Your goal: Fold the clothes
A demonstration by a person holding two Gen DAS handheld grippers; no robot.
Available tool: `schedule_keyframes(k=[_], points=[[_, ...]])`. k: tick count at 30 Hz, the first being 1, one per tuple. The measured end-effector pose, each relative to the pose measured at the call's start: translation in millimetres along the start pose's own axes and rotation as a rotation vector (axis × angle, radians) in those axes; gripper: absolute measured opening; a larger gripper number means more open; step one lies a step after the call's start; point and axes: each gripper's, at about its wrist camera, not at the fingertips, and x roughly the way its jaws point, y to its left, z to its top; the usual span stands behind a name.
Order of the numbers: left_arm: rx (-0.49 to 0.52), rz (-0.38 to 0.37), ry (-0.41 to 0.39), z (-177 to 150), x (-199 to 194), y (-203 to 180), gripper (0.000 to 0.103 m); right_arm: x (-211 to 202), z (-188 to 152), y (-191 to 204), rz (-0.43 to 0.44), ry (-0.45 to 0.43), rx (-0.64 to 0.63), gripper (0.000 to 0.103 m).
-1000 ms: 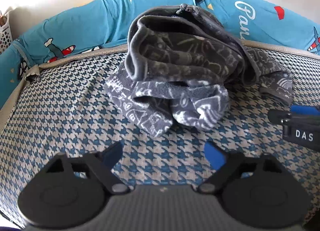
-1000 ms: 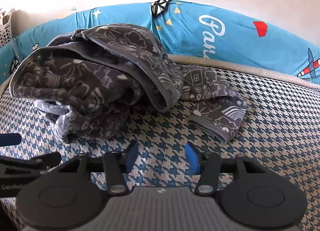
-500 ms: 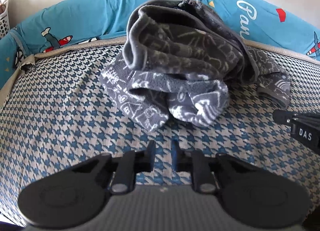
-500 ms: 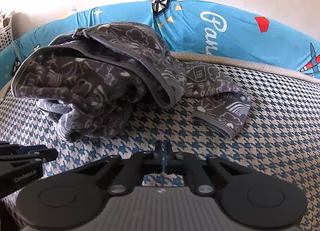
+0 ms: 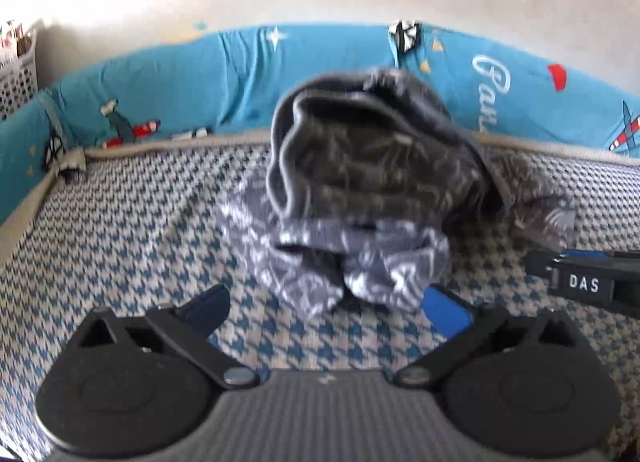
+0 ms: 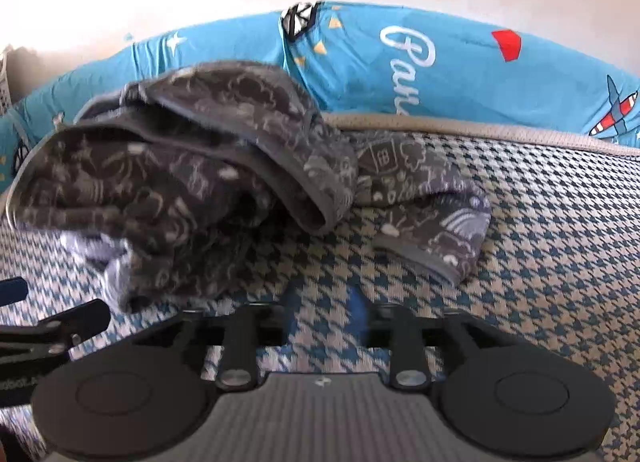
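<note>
A dark grey fleece garment point(image 5: 376, 182) with a white doodle print lies crumpled in a heap on the blue-and-beige houndstooth mattress point(image 5: 132, 246). My left gripper point(image 5: 326, 306) is open wide just in front of the heap, and the garment's near lobe reaches between its blue fingertips. In the right wrist view the garment point(image 6: 180, 190) fills the left half, with a sleeve or flap point(image 6: 432, 222) spread to the right. My right gripper point(image 6: 325, 314) is open a narrow gap over bare mattress, short of the cloth. Its side, marked "DAS", shows in the left wrist view point(image 5: 584, 282).
A blue padded bumper point(image 5: 200, 78) printed with planes and white lettering runs along the mattress's far and left edges, against a pale wall. A white perforated basket point(image 5: 16, 74) stands at the far left. Bare mattress point(image 6: 560, 262) stretches right of the garment.
Both grippers, shut half a second ago, have opened again: the left wide, the right a little. The views have tilted up slightly. The garment has not moved.
</note>
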Motion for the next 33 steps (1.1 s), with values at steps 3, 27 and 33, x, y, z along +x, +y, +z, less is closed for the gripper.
schedule_keyframes(k=[3, 27, 33], points=[[-0.015, -0.005, 0.003, 7, 3, 4, 0.103, -1, 7, -1, 0.017, -0.048, 0.016, 0.057], [-0.143, 0.117, -0.020, 31, 40, 44, 0.103, 65, 57, 15, 0.210, -0.105, 0.039, 0.020], [-0.132, 0.142, -0.038, 29, 36, 46, 0.103, 42, 52, 8, 0.219, -0.166, 0.054, 0.008]])
